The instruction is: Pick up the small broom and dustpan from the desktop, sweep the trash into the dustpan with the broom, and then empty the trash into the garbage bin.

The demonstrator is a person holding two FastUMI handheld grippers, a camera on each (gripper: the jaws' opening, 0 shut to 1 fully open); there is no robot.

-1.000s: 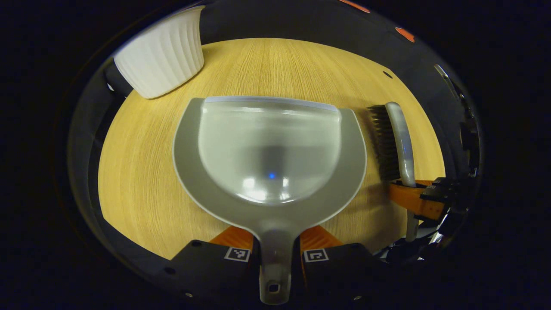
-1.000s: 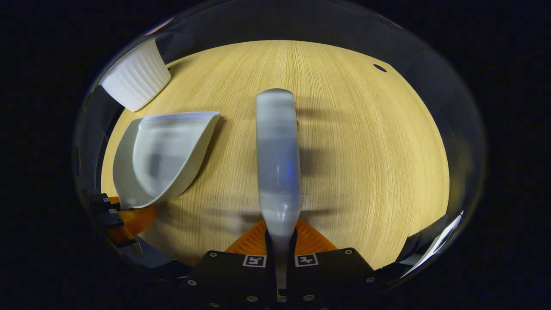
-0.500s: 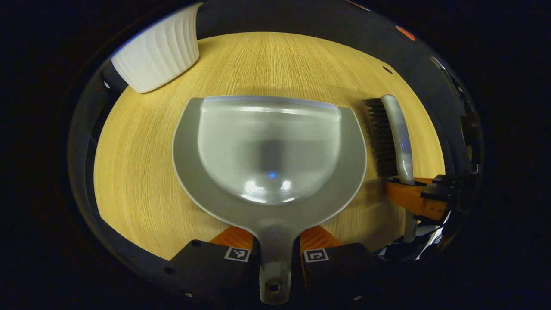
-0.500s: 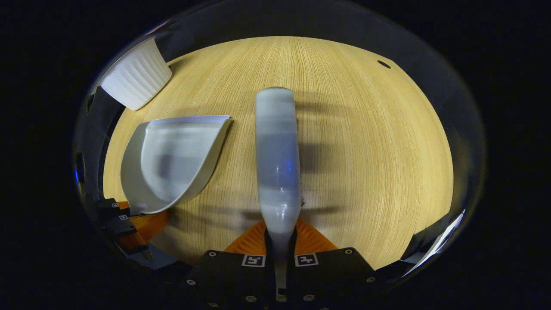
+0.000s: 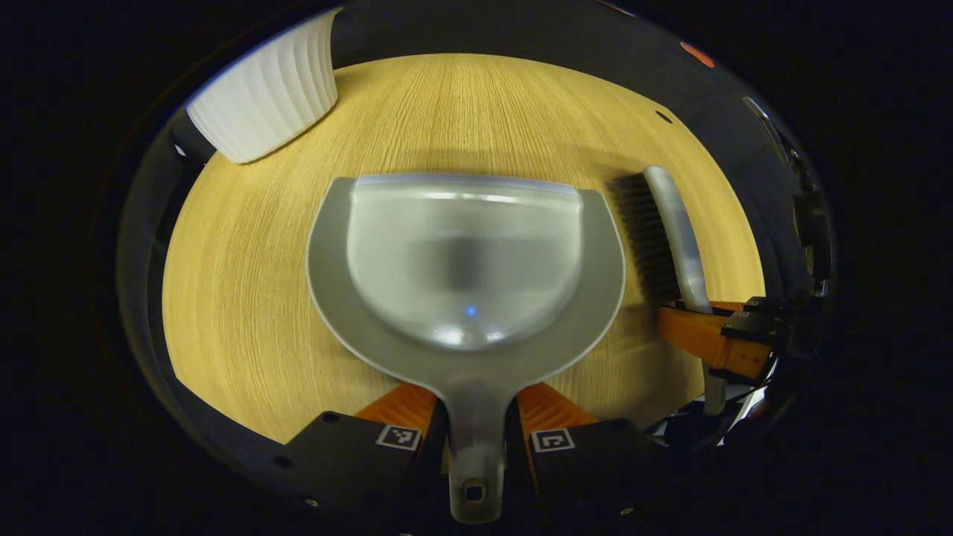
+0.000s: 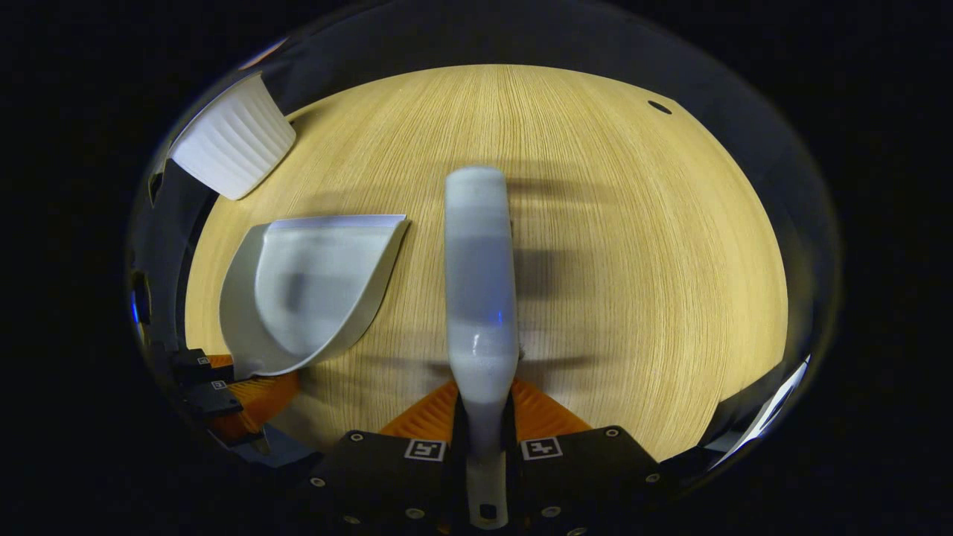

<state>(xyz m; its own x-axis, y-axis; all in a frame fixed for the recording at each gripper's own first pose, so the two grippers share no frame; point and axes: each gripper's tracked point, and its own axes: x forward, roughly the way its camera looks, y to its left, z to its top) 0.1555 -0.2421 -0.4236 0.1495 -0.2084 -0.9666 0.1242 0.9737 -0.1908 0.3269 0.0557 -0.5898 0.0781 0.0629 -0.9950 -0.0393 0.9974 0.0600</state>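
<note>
In the left gripper view, the left hand-held gripper is seen at the bottom edge, its two orange fingers clamped on the grey handle of the dustpan. A square black-and-white marker is borne by each black finger mount; no readable writing is carried by it. The dustpan is held out ahead of the fingers over the wood-grain counter, its open lip turned away from the camera. No trash can be made out in its pan, where a small blue glint and pale reflections are seen. To the right of the dustpan, the broom is seen side-on with its dark bristles turned toward the dustpan, and the right hand-held gripper is seen closed on its handle.

In the right gripper view, the right hand-held gripper is pressed from both sides on the neck of the broom, whose pale back is presented lengthwise up the middle. To the left, the dustpan is seen above the counter, with the left hand-held gripper at its handle.

Farthest off, at the counter's left far corner, a white ribbed garbage bin is shown; its inside cannot be seen. A small dark hole is marked in the counter at far right.
</note>
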